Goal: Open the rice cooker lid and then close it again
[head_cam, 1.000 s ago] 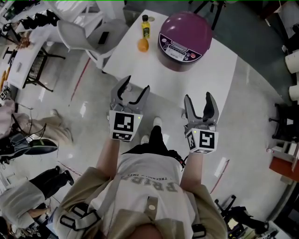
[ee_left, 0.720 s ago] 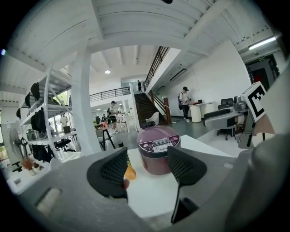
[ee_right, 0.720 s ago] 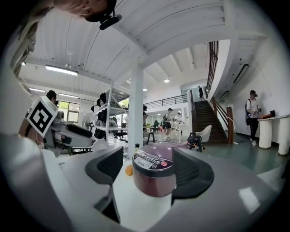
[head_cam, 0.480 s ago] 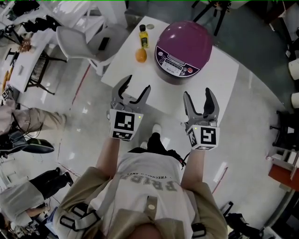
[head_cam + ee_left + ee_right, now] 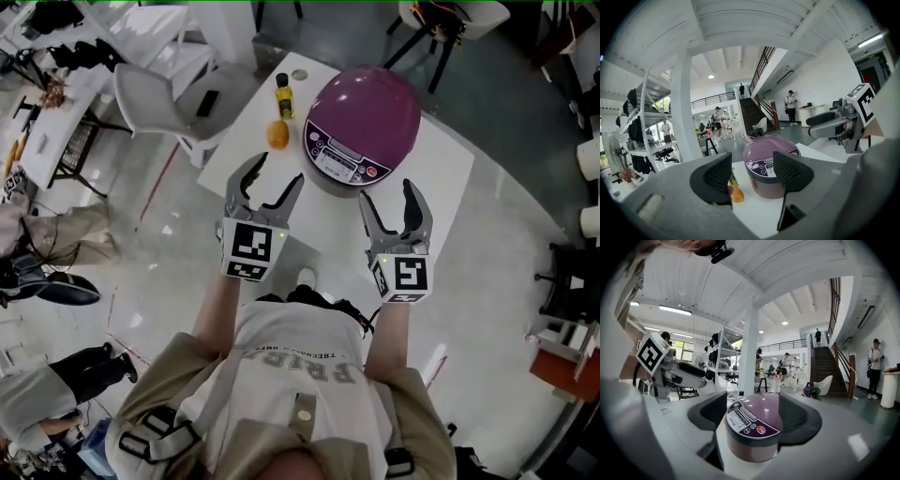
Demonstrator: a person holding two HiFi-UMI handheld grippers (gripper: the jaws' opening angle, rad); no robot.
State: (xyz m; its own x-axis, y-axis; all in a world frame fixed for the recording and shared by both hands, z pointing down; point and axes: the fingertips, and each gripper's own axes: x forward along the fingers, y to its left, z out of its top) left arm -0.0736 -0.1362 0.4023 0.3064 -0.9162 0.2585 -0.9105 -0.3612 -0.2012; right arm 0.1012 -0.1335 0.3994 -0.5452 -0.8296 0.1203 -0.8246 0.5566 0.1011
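While both grippers are held level in front of the person, the dome-shaped glossy purple rice cooker (image 5: 367, 105) stands on the far half of the white rectangular table (image 5: 441, 178), ahead of and between the two tools. Its lid is down, and the rounded purple top sits flush on the lower body with no gap visible at the seam. The sloped front of the lid carries a pale-rimmed control panel (image 5: 339, 161) that faces the person. The panel has a silver central strip, several small round dark buttons and one red round button toward its right end. To the left of the cooker, an orange round fruit (image 5: 277, 135) lies on the table, with a small yellow bottle with a dark cap (image 5: 282, 94) standing upright just behind it. The left gripper (image 5: 278, 171) hangs over the table's near left corner with its jaws spread apart and nothing between the pads. In the left gripper view the cooker appears beyond the gap, untouched. The right gripper (image 5: 386, 193) is near the cooker's front, also with its jaws spread. In the right gripper view the cooker fills the space between the two dark pads, but the head view shows the tips short of its body, so neither pad presses on it.
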